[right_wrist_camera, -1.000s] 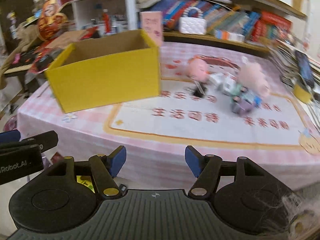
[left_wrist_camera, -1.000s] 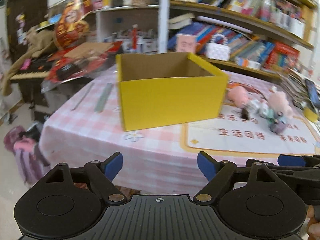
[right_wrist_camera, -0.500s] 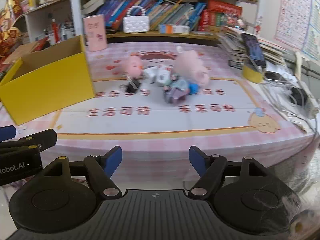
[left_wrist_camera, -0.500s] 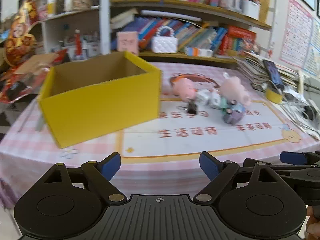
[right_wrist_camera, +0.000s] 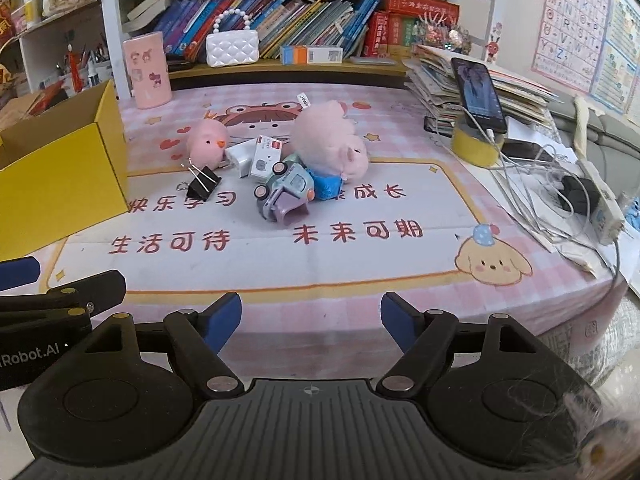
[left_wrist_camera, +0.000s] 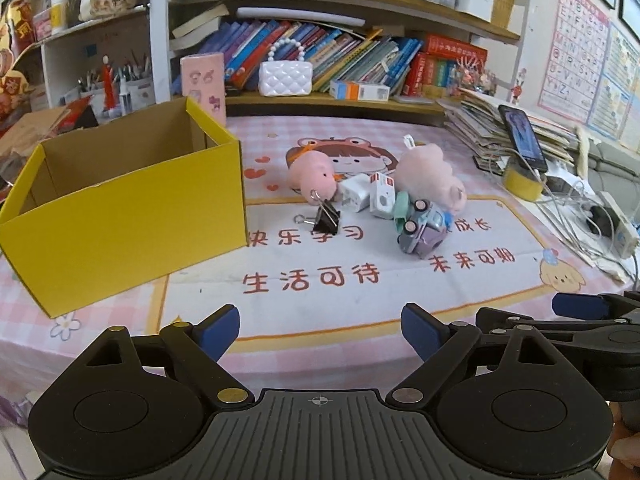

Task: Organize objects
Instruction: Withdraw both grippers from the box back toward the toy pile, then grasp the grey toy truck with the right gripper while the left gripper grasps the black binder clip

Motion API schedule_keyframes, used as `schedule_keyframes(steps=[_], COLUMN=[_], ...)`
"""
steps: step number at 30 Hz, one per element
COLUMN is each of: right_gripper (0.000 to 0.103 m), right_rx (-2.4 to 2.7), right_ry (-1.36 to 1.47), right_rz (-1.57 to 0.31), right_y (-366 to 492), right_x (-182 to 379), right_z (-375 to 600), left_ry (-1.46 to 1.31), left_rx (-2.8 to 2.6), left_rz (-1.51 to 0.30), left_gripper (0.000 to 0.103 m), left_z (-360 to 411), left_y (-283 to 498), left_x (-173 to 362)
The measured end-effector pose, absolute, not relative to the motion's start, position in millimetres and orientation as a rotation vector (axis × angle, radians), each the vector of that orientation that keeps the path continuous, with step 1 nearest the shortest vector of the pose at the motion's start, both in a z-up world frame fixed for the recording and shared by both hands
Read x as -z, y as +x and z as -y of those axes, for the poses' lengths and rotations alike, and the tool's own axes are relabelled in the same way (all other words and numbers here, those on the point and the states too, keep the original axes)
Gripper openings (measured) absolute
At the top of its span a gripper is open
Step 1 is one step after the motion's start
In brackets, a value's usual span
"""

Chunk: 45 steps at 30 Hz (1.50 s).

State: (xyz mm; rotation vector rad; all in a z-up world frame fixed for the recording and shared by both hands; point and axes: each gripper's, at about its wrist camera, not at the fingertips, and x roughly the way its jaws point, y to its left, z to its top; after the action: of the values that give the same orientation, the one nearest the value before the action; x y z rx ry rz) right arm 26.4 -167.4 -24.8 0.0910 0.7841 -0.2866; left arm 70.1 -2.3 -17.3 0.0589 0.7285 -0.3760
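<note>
Both grippers hang in front of the near edge of the table [left_wrist_camera: 120,344], which is covered with a pink checked cloth and a printed mat. The left gripper [left_wrist_camera: 320,328] has its blue-tipped jaws spread wide and nothing is between them. The right gripper [right_wrist_camera: 311,316] is opening its jaws at this moment, and between them there is also nothing. On the left side of the table stands a yellow cardboard box [left_wrist_camera: 128,220], open at the top, and the inside that I can see looks empty. Just beside the box, to its right, lies a small heap of objects: a black binder clip [left_wrist_camera: 326,216], a small pink plush chick [right_wrist_camera: 208,146], a white charger plug [left_wrist_camera: 354,196] touching a small white box [left_wrist_camera: 382,198], a toy car [right_wrist_camera: 286,194] lying tilted, and a bigger pink plush pig [right_wrist_camera: 332,140] leaning over the car. A phone [right_wrist_camera: 478,94] stands on a yellow tape roll at the right, well apart from the heap.
</note>
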Motion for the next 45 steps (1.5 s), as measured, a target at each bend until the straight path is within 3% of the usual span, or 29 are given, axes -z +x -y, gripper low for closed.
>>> schedule_keyframes(steps=[38, 42, 45], right_gripper=[0.075, 0.072, 0.061], right_rx=[-0.166, -0.181, -0.195], right_ry=[-0.165, -0.220, -0.235], right_rz=[-0.793, -0.804, -0.818], right_y=[155.3, 165.1, 169.3], right_x=[56.7, 67.3, 74.8], right_z=[216.3, 214.9, 216.1], left_ry=[-0.015, -0.018, -0.024], left_rx=[-0.031, -0.057, -0.073], left_rz=[-0.787, -0.805, -0.807], left_gripper=[0.091, 0.091, 0.091], left_z=[56.8, 57.5, 57.8], left_y=[145.4, 147.1, 148.1], left_x=[16.5, 19.1, 19.2])
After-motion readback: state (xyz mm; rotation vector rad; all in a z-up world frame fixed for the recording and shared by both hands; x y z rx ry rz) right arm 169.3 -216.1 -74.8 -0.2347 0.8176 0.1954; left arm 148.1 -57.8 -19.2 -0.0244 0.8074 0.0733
